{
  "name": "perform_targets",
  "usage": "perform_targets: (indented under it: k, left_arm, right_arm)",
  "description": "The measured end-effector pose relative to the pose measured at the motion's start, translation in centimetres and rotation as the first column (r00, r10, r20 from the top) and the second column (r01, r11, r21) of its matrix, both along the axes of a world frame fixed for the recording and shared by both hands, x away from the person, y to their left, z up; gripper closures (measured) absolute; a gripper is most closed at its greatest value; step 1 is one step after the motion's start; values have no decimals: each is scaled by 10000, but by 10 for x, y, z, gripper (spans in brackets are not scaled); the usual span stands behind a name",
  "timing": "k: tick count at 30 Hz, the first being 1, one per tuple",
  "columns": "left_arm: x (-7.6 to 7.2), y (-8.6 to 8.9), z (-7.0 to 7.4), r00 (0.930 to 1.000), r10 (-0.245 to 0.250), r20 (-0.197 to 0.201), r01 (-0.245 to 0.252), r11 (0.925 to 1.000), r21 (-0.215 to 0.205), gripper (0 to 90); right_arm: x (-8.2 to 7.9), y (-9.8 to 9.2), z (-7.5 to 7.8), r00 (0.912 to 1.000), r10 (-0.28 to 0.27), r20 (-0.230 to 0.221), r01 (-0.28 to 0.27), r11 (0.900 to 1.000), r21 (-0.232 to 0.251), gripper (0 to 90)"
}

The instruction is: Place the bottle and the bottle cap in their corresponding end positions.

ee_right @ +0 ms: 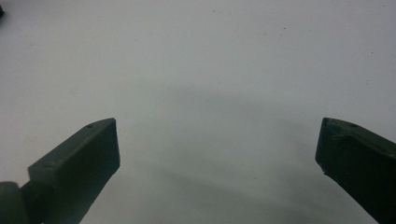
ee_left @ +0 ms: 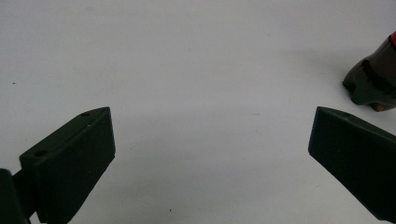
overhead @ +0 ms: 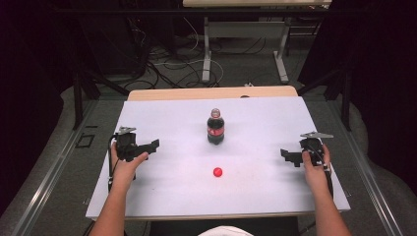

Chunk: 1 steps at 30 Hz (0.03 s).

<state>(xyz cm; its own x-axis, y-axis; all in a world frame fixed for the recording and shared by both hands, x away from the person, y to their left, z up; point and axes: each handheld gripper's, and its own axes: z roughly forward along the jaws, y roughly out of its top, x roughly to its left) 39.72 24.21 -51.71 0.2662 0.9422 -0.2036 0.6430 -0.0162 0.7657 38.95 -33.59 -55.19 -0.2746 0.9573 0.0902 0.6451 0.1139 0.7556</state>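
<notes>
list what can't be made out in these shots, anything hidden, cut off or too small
- Bottle, high view: the label text is too small to read, and whether the neck carries a cap cannot be told.
- Same bottle, left gripper view: the right edge cuts it off, leaving just its dark base.
- Red cap, high view: too small to tell which way up it lies.
- Right gripper, high view: its jaws are dark and small; their wide gap shows in the right gripper view.

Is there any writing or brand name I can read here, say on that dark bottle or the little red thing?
Bottle: a red label band with pale marks, too small and blurred to read.
Red cap: no readable text.
White table sheet: no print.
Left gripper and right gripper: no lettering that can be read.
</notes>
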Motion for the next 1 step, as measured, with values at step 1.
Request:
perform_targets:
  k: [1]
  left_arm:
    - [0, 1, 1, 9999, -57, -87, 57, 10000, 6, 8]
  right_arm:
    - [0, 0, 0, 10000, 31, 20, -31, 10000, 18, 0]
